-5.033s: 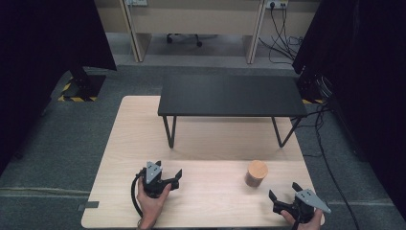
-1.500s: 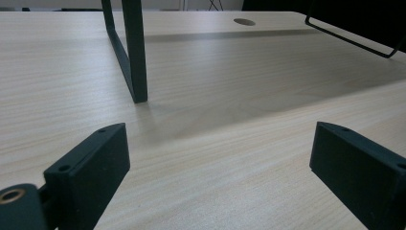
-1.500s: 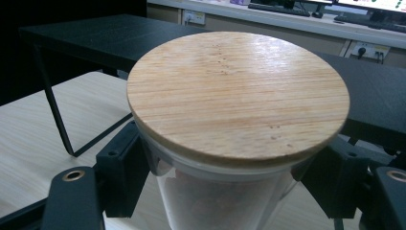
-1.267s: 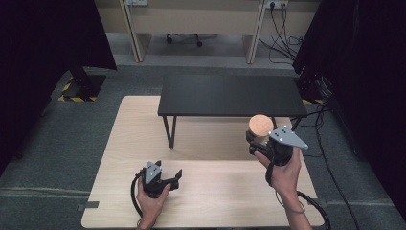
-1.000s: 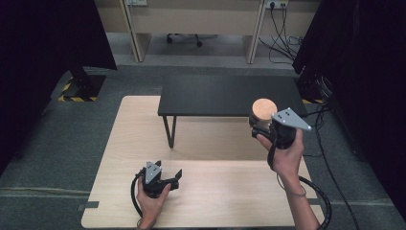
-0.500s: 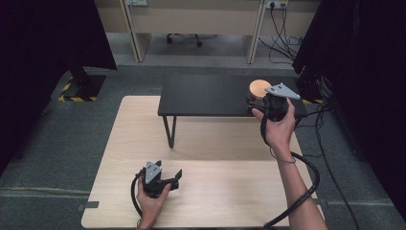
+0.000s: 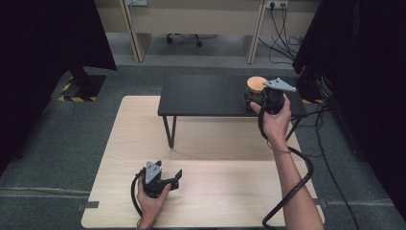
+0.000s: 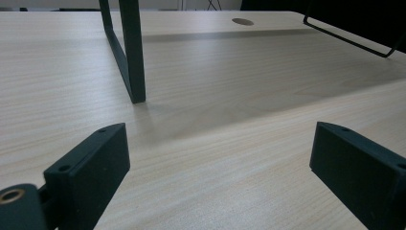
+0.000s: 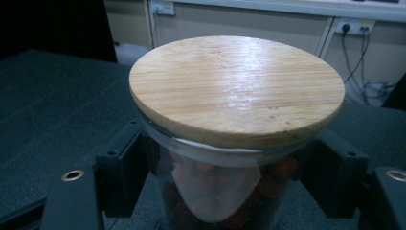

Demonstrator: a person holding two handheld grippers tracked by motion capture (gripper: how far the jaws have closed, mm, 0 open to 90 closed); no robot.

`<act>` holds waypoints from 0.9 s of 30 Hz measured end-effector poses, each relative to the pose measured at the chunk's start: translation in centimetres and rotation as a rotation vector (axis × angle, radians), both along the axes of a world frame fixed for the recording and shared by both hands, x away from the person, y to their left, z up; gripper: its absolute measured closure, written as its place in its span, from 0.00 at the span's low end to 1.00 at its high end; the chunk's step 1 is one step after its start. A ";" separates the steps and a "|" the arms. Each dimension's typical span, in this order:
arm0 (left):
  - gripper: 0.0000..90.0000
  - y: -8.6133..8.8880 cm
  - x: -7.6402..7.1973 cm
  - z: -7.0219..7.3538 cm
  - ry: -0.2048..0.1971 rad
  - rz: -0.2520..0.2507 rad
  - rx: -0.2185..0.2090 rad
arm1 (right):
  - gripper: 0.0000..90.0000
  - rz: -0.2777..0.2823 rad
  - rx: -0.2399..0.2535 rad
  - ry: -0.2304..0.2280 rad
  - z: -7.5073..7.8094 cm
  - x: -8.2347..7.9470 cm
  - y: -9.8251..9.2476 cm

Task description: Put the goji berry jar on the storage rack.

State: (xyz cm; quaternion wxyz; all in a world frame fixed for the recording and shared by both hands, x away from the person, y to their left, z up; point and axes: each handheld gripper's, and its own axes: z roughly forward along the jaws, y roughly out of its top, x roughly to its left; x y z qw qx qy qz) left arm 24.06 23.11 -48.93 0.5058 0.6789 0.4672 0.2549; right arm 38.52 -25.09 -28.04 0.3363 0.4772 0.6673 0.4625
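A glass jar with a round wooden lid holds reddish-brown pieces. My right gripper is shut on the jar just under the lid, over the right end of the black shelf. In the right gripper view the jaws press both sides of the glass and the wooden lid is tilted toward the camera. Whether the jar's base touches the shelf is hidden. My left gripper lies open on the wooden table at the front left, nothing between its fingers.
The black shelf stands on thin metal legs across the back of the table. A cable trails from the right gripper along the forearm. Dark curtains flank both sides, and cables lie on the floor at the right.
My right gripper took the jar from the table's front right, lifted it and carried it away from the person, to above the shelf's right end. The left gripper stayed still.
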 end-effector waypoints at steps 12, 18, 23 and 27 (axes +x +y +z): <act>0.06 -0.1 0.0 0.0 0.000 0.002 0.004 | 0.29 0.002 0.003 -0.009 -0.2 0.0 0.0; 0.06 -0.1 0.0 0.0 0.002 0.001 0.003 | 0.29 0.002 0.004 -0.011 -0.3 0.0 0.0; 0.06 -0.1 0.0 0.0 0.001 0.001 0.002 | 0.29 0.001 0.005 -0.010 -0.3 0.0 0.0; 0.06 -0.1 0.0 0.0 0.001 0.001 0.003 | 0.28 -0.003 0.006 -0.010 -0.3 -0.1 0.1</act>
